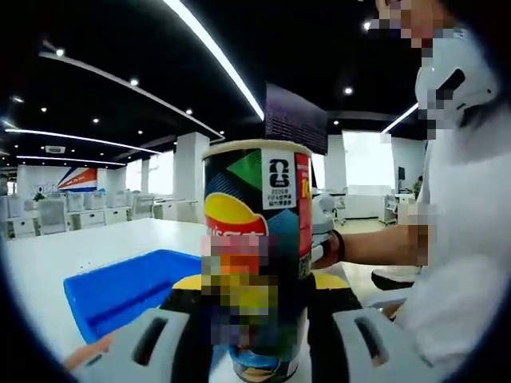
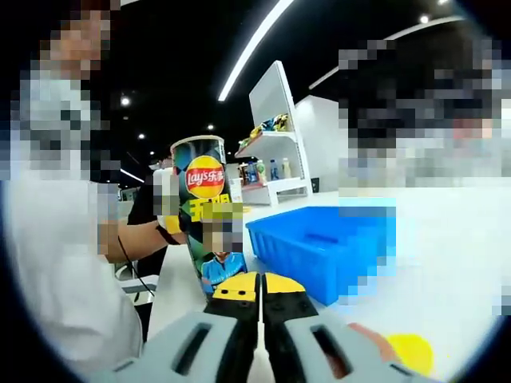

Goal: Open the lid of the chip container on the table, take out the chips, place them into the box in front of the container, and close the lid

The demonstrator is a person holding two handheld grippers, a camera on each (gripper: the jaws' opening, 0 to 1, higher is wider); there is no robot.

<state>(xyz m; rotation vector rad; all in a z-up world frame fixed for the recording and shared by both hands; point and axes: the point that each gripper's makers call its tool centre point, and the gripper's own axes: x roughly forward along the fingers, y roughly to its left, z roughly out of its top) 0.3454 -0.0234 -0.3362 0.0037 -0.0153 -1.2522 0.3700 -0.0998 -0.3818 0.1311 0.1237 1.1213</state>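
Chip container [image 1: 257, 255] is seen upright on the white table [image 1: 96, 243], clamped between the jaws of the left gripper [image 1: 257, 319]; the jaws are pressed against its lower body on both sides. In the right gripper view the same container [image 2: 204, 215] is found ahead and slightly left of the right gripper [image 2: 261, 299], apart from it, with that gripper's yellow-tipped jaws brought together on nothing. Blue box [image 2: 323, 247] is located ahead and to the right of the right gripper, just beside the container; in the left gripper view it [image 1: 120, 291] is seen to the left of the held container. Whether a lid is seated on the container top cannot be told; only a pale rim [image 1: 257, 146] is seen

Judged risks: the tall container may be tipped or twisted in the low grip if the top is pulled sideways by the right gripper; the thin wall may be crushed if the clamp is tightened; chips may be spilled beside the box if pouring is begun off-centre
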